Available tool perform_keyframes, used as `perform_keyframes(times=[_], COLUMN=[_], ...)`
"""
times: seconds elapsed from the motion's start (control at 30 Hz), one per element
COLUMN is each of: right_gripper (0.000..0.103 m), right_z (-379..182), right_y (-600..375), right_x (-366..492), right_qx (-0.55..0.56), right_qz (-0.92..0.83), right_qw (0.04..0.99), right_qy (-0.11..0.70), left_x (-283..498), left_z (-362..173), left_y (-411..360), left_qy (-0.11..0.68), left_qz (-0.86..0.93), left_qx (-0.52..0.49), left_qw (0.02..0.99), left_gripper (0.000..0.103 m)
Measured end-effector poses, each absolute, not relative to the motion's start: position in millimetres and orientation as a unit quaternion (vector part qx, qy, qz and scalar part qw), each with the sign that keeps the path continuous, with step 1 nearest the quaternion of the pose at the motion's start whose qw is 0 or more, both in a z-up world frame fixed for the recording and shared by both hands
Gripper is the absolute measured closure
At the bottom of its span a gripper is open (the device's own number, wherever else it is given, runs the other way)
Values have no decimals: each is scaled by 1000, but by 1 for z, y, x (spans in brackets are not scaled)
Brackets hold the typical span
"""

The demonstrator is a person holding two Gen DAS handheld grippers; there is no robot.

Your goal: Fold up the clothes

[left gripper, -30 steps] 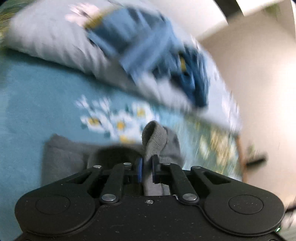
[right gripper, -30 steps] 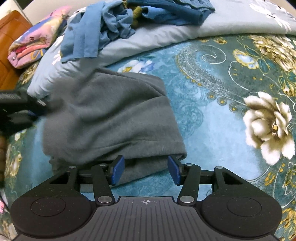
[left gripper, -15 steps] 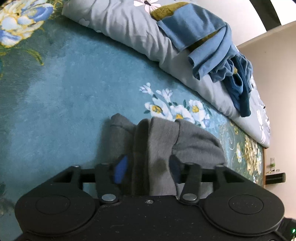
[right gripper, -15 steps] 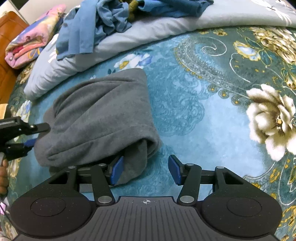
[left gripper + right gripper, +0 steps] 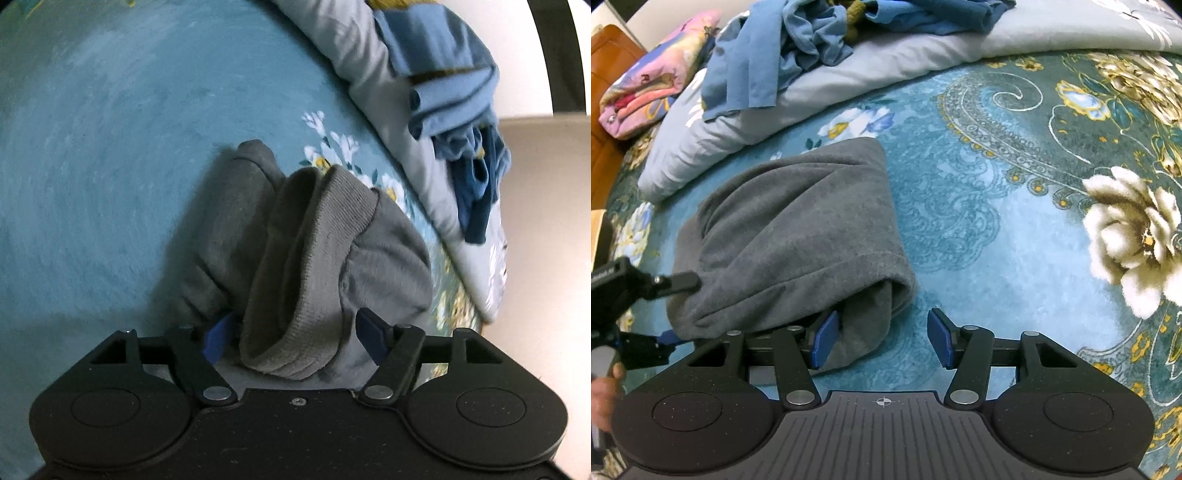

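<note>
Grey fleece garment lying in a thick folded bundle on the patterned bed cover, both grippers spread.

Left wrist view: the left gripper [image 5: 293, 334] is spread around the grey garment [image 5: 306, 251], its ribbed knit cuff bunched between the blue pads, pinching nothing. Right wrist view: the right gripper [image 5: 879, 341] is spread at the bundle's near end, one pad touching soft, napped fleece [image 5: 798, 236]. To tidy well, I'd judge: grip all layers together and square the edges. Loose blue clothes [image 5: 768, 55] heap on the grey quilt [image 5: 886, 62] beyond.
</note>
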State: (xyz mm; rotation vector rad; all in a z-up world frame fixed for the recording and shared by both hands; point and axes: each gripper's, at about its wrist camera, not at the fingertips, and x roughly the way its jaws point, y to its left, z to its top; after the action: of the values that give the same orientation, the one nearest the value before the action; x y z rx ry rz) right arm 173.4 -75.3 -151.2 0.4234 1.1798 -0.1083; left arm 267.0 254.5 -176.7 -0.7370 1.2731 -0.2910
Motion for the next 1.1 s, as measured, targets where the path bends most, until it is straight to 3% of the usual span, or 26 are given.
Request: perform_keyframes(times=[0.1,0.2,0.23,0.43,0.57,0.87,0.97,1.03,1.1], right_gripper=[53,53,53,53,52,52,52,52,52], right_z=[-152,-152,-151,-147,-146,-142,-134,-125,-116], right_y=[-76,-76,-75,-70,-72,-77,-82,-88,-94], right_x=[173,174,174,174,172,167,166,166,167], right_qx=[200,210,209,200,198,192,183,183,181], right_qz=[-56,-60,-59,-53,-57,-64,-67,-68,-68], right_qw=[806,804,804,808,808,810,816,822,828], right_qy=[554,554,553,552,552,550,544,536,527], left_x=[265,264,263,258,250,235,237,239,243], left_z=[-175,-173,-173,-147,-132,-183,-175,-161,-143], left_y=[253,251,250,264,288,299,299,303,303], left_qy=[570,561,558,519,514,554,550,542,531], left_qz=[-129,-126,-125,-136,-134,-89,-104,-108,-106], left_qx=[-348,-360,-365,-385,-356,-358,-361,-348,-314], left_qw=[733,735,735,751,769,746,746,758,780], left_gripper=[61,77,87,98,99,95,87,72,67])
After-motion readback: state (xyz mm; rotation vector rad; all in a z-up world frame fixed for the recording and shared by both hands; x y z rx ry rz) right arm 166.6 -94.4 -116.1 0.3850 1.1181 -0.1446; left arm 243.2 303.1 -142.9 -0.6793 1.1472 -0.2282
